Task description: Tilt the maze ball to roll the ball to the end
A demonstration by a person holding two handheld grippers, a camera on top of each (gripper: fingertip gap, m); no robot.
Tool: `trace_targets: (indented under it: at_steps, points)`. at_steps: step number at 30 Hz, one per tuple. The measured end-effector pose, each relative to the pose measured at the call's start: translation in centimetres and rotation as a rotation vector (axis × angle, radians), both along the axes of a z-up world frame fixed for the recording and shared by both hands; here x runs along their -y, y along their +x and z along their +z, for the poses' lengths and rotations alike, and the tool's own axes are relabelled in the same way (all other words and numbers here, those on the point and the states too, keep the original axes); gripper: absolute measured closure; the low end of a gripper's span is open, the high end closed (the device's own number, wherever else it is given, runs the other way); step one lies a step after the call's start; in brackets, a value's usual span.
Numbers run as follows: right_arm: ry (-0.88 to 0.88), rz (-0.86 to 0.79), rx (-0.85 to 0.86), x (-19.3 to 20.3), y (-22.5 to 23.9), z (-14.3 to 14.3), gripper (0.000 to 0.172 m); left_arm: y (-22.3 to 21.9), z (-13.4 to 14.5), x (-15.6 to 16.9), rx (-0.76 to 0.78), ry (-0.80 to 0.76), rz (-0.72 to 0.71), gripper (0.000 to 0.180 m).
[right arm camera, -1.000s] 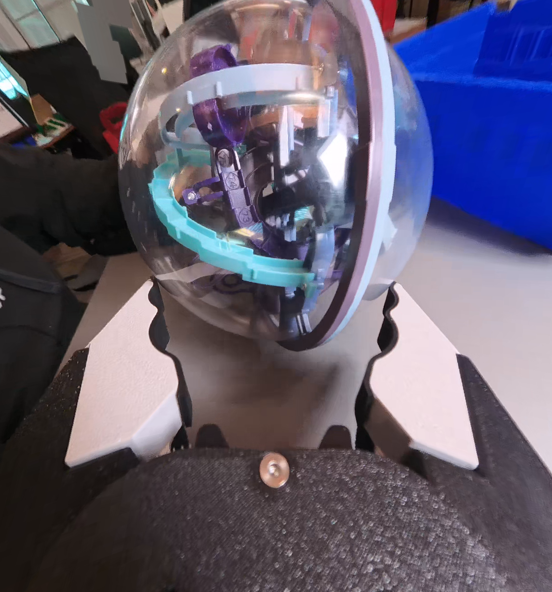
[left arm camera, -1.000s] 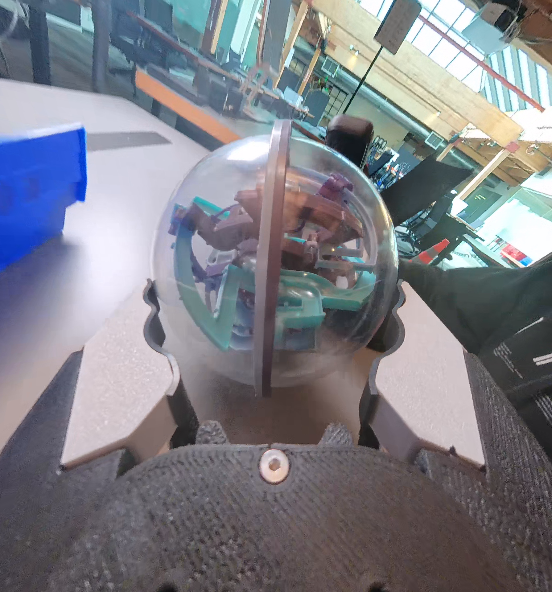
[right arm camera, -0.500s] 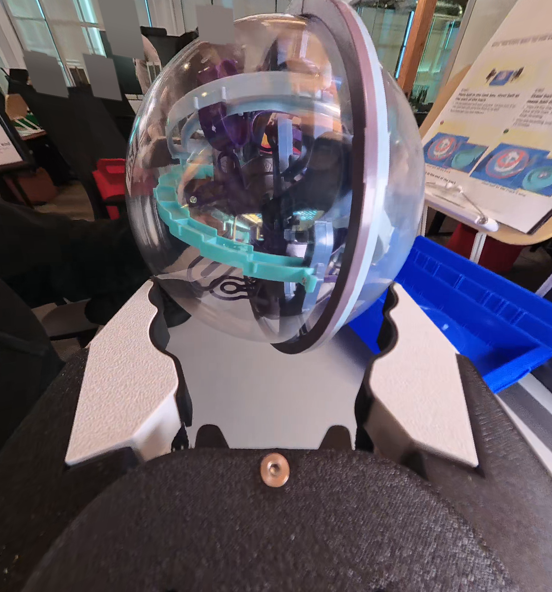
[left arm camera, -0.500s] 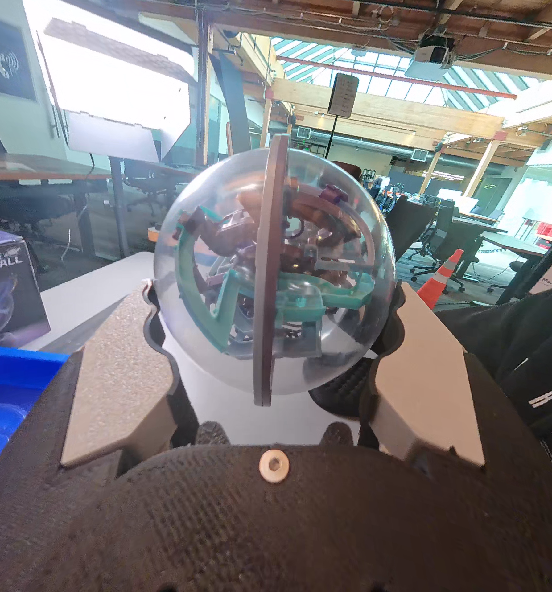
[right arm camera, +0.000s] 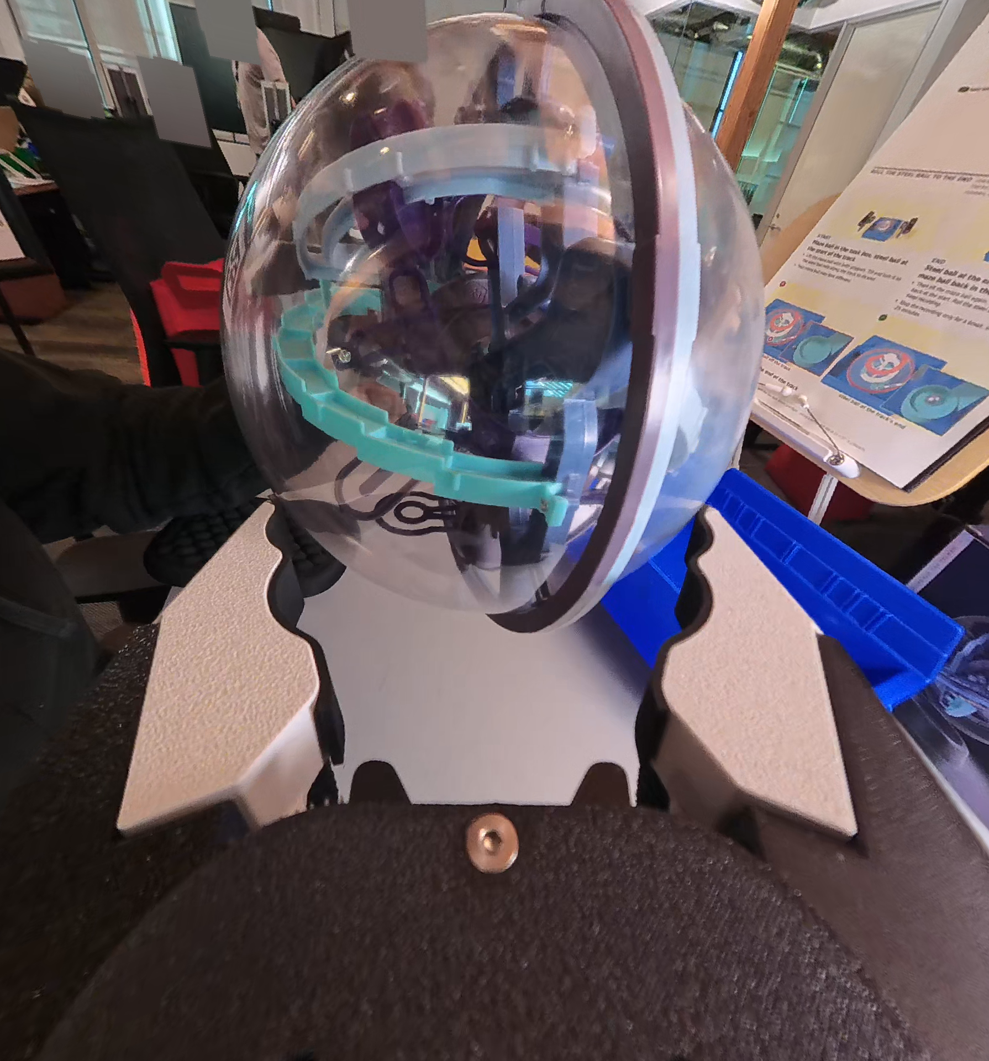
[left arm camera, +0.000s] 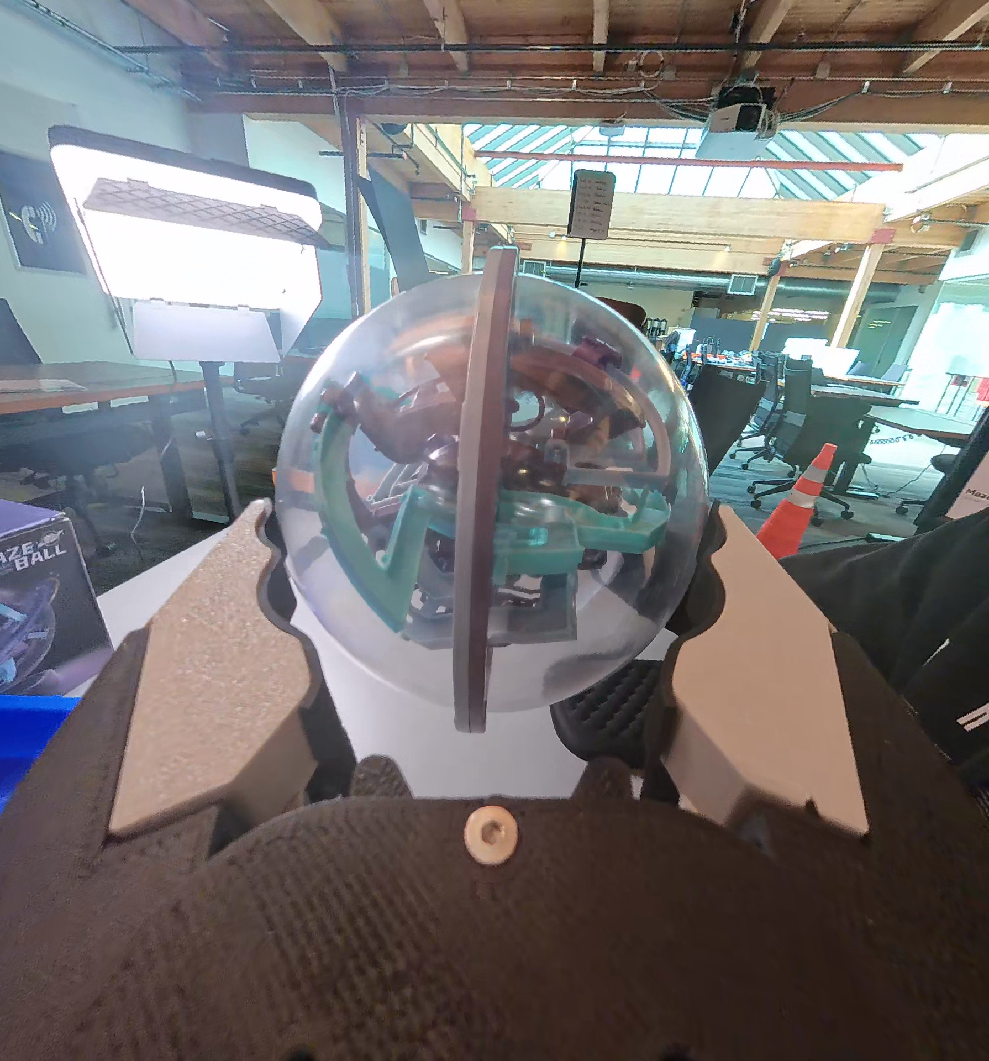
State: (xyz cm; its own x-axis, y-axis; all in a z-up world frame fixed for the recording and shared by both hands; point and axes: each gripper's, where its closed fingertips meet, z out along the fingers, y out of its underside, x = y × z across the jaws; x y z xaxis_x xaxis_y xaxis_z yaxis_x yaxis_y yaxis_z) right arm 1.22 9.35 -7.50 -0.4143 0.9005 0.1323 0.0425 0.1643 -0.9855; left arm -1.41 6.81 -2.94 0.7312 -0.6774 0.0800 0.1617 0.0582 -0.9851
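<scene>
Maze ball (left arm camera: 492, 499), a clear sphere with teal, brown and purple tracks inside and a dark equator band, sits lifted off the white worktop (left arm camera: 423, 758), gripped by both claws at once.

Left claw (left arm camera: 492, 551): spread wide. Its two grey fingers (left arm camera: 222, 620) bracket the sphere at mid-height, the wavy black pads pressing on the clear shell on either side. The band stands nearly upright, centred between the fingers. Below and right of the sphere, part of the other claw's black body shows. A blue bin (left arm camera: 4, 746) lies low to the left of this claw, with a dark printed box (left arm camera: 21, 591) just behind it. An orange cone (left arm camera: 802, 499) stands far beyond the right finger.

Right claw (right arm camera: 492, 551): also spread wide, its pads seated against the lower flanks of the maze ball (right arm camera: 452, 344). Here the band is tilted, leaning to the right at the top. The small steel ball cannot be located with certainty. The blue bin (right arm camera: 825, 574) lies beyond the right finger; an instruction sheet on a board (right arm camera: 911, 287) stands above it. A dark sleeve (right arm camera: 79, 436) extends past the left finger.
</scene>
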Motion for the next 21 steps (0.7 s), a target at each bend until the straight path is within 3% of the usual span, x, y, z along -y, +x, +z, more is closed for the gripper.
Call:
trace_targets:
  at_steps: [21]
  points:
    - [0.06,0.004,-0.021,1.1,0.2,2.9,0.039,0.3,2.7,1.4,-0.003,0.073,0.004,0.041]
